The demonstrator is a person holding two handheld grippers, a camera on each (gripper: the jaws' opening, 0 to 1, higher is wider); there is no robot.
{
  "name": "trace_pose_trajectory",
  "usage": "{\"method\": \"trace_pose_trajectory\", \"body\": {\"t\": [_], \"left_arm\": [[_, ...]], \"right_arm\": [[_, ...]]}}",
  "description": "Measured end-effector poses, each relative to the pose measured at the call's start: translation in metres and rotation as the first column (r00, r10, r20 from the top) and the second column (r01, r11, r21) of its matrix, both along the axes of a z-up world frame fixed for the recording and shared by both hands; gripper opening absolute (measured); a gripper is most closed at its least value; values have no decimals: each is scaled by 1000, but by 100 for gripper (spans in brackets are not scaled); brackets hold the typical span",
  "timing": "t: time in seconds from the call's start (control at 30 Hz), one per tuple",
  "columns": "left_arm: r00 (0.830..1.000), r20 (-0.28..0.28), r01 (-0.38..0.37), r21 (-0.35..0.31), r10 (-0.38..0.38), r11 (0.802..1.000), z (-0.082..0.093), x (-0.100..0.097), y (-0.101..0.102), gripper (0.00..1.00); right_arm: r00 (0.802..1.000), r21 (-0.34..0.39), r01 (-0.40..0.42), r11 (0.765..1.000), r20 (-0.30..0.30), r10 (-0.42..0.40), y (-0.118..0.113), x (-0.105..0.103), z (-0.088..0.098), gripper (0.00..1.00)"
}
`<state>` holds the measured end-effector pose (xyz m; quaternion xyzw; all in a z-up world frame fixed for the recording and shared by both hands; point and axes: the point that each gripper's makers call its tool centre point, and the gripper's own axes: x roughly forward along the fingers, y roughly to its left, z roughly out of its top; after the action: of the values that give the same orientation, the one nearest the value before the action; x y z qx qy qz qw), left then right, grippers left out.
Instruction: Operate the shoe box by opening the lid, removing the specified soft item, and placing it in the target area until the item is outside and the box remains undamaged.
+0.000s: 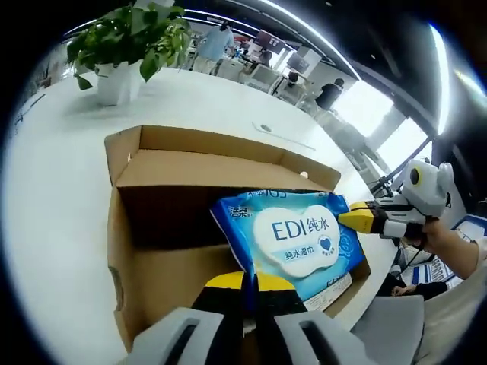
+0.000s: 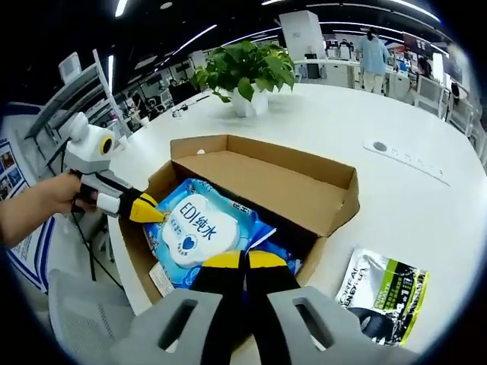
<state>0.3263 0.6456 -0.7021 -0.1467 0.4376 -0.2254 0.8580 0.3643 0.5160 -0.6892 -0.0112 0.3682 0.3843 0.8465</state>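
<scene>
Blue soft wet-wipes pack (image 1: 297,239) half risen from open brown cardboard shoe box (image 1: 144,251), long axis spanning both grippers. Pinched at opposite ends: left gripper (image 1: 249,283) and right gripper (image 2: 243,262) each pressed together on its edge.

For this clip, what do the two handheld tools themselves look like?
Both match. The left tool has black jaws with yellow bands near the tips on pale grey bodies. The right tool is built the same way. Seen from the side, each has a white housing with a yellow-ringed round part, white links and a yellow-and-black tip. No sleeve or cable can be made out.
</scene>
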Motion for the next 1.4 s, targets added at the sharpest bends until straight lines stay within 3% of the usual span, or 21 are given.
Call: {"method": "trace_pose_trajectory", "body": {"t": [0.4,0.8,0.93,1.4], "left_arm": [[999,43,11,-10,-11,1000,24,-1,-21,1],[998,57,27,-13,-26,1000,44,2,-60,1],[997,64,34,-13,-33,999,47,5,-74,1],[994,81,77,-23,-75,997,48,17,-127,1]], "right_arm": [[1000,37,27,999,-3,-27,-22,1,18,0],[996,69,80,994,-37,-78,-63,6,33,0],[992,87,112,990,-64,-106,-78,8,37,0],[981,64,186,980,-69,-182,-131,16,35,0]]}}
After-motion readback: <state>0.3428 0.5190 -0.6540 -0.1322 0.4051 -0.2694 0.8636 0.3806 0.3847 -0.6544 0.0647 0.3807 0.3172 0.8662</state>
